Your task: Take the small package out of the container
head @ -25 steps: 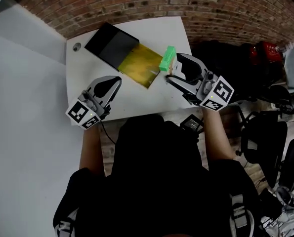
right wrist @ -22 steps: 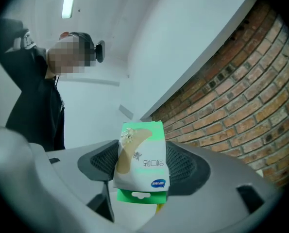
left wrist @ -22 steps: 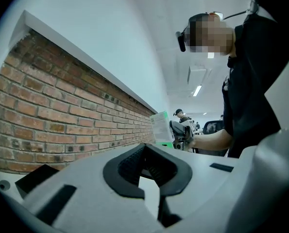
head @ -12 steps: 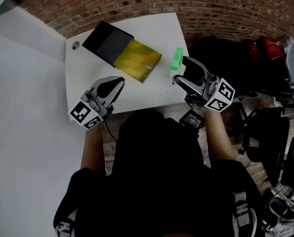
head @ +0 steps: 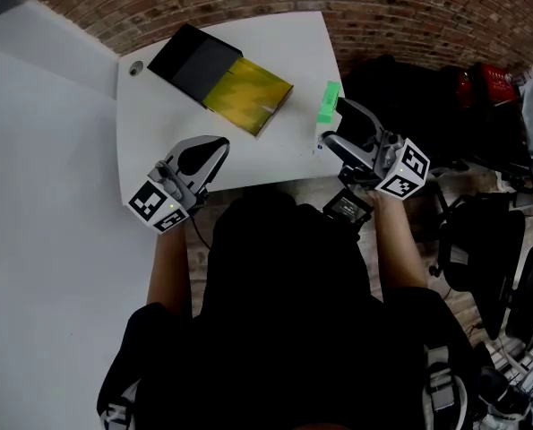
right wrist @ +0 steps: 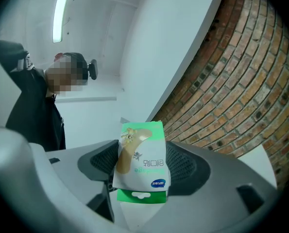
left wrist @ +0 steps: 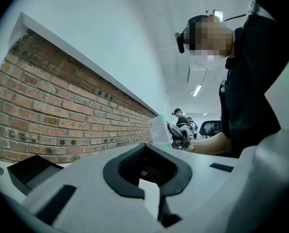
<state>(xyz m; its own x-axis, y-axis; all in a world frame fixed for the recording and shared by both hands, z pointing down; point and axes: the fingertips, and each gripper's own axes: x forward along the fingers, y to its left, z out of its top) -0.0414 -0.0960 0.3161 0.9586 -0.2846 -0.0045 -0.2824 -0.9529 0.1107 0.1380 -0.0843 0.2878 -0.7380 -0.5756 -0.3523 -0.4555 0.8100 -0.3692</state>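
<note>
Head view, black container [head: 193,61], yellow insert [head: 248,95] protruding, small package [head: 328,103] outside

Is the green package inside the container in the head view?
No, the right hand-held gripper holds the green package clear of the container.

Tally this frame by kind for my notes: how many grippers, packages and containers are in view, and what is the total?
Grippers: 2 (left gripper, right gripper)
Small package: 1, green, held by the right gripper
Container: 1, black and yellow, on the table
Total: 4
</note>
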